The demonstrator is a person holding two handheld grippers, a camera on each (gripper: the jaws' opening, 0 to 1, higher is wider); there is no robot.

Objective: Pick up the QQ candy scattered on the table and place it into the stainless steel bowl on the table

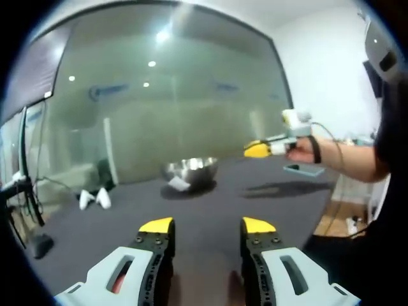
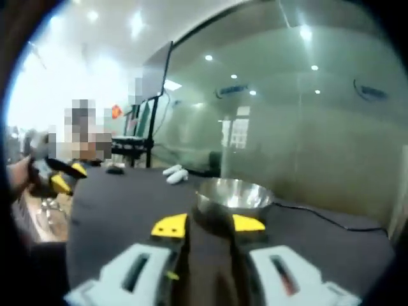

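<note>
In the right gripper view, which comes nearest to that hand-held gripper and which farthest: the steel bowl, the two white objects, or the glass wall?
1. Shiny stainless steel bowl, just ahead of the jaws.
2. Two small white objects, behind it, left.
3. Frosted glass wall, at the table's back.

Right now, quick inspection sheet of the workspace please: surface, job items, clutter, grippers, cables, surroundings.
Surface: dark cloth-covered table, mostly bare.
Job's things: round stainless steel bowl, upright on the table; a small pale packet leans at its base, possibly candy, too blurred to confirm.
Clutter: two small white objects lying together; a flat teal-edged device near the far edge.
Grippers: left gripper open, empty, above the table; right gripper open, empty, aimed at the bowl.
Cables: thin dark cable trailing across the table beside the bowl.
Surroundings: frosted glass wall behind the table; ceiling lights reflected.
</note>
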